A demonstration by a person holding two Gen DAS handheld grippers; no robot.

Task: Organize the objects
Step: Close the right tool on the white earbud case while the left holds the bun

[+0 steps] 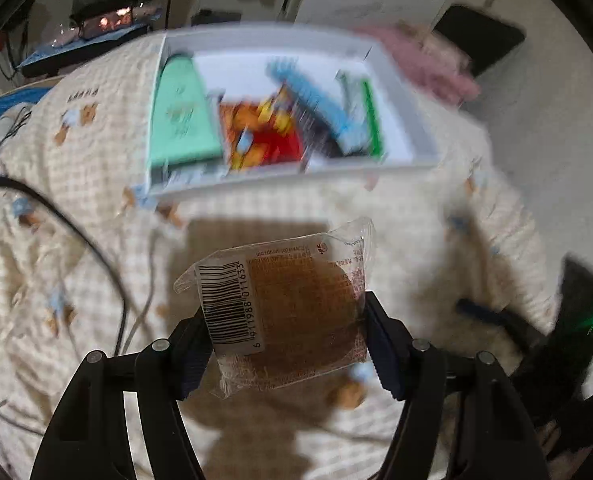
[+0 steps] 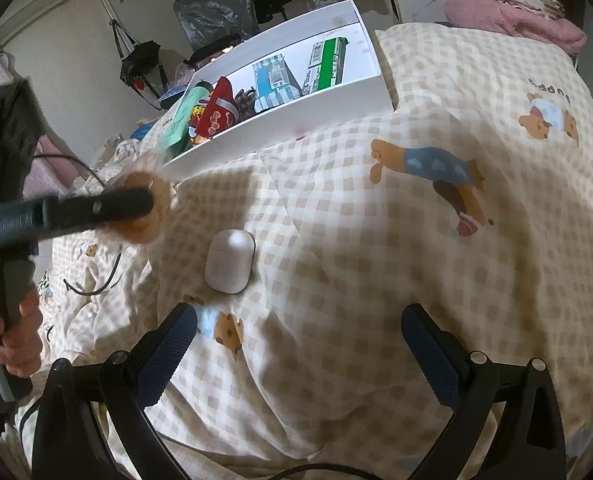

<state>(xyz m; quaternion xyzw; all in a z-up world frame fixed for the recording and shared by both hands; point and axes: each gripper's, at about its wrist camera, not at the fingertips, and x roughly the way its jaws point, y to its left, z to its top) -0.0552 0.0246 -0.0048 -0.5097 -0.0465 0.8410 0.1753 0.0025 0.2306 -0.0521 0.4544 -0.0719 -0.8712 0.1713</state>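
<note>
On the bed, over a cream checked quilt (image 2: 336,240) printed with bears, the following stand or lie.

Item one: left hand-held gripper (image 1: 286,334), pinching a clear-wrapped brown pastry (image 1: 284,312) by its two side edges, barcode face towards the camera. The packet is held off the quilt, its shadow falling beneath it. Seen from the right-hand camera, this gripper enters at 9 o'clock, blurred, with a person's hand (image 2: 16,328) round its handle at 8 o'clock.

Item two: white tray (image 1: 412,120), at 12 o'clock from the pastry and well apart from it, resting on the quilt. Contents, from its 9 o'clock end: a mint-green packet (image 1: 180,116), a red and orange snack bag (image 1: 264,136), a blue box (image 1: 316,100), a green box (image 1: 370,116). Detail is smeared in the left view.

Item three: right hand-held gripper (image 2: 300,352), fingers spread wide with nothing between them, above bare quilt.

Item four: white oval case (image 2: 230,260), lying flat on the quilt at 11 o'clock from the right gripper, near it, not touched.

Item five: pink folded fabric (image 2: 516,20), past the quilt's far edge at 1 o'clock.
</note>
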